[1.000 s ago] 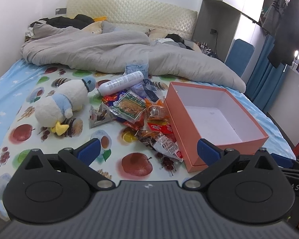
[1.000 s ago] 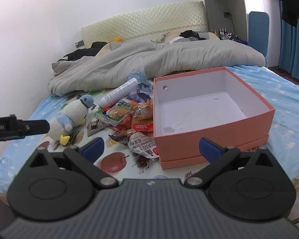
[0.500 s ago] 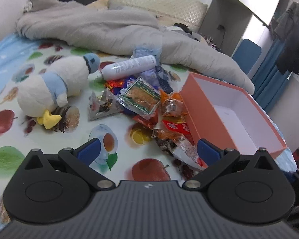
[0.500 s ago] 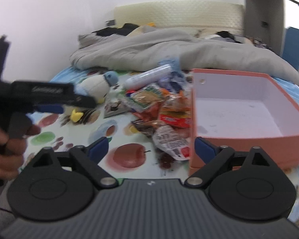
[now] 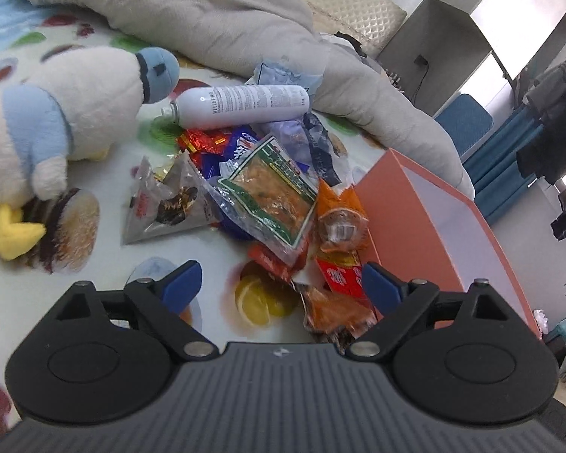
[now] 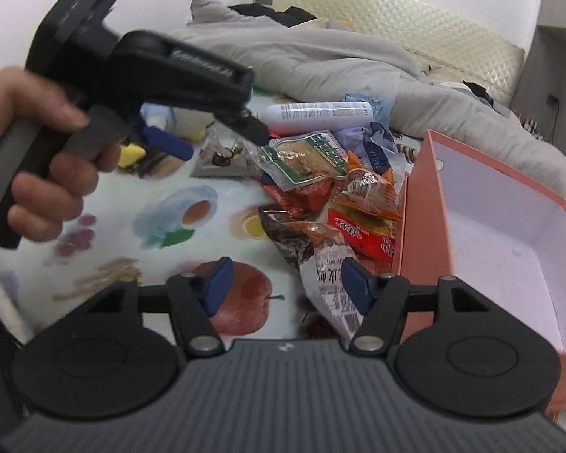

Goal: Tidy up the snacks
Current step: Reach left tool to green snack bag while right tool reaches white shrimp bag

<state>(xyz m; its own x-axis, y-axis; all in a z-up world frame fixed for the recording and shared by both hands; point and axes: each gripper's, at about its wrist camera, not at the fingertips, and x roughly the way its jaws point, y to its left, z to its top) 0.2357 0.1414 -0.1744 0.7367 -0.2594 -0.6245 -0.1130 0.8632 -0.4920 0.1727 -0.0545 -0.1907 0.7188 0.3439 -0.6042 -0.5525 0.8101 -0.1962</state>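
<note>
Right gripper [image 6: 283, 283]: your fingers closing, nothing gripped; white pack [image 6: 330, 287] lies between them, long axis running away.
Left gripper [image 5: 281, 283]: wide, closing, empty; pile just beyond.
Box [image 6: 426, 204]: right.

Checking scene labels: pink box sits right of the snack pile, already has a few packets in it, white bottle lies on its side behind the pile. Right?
One error: the pink box holds no packets; the right wrist view shows its white inside bare. It does sit right of the snack pile, and the white bottle lies on its side behind it.
</note>
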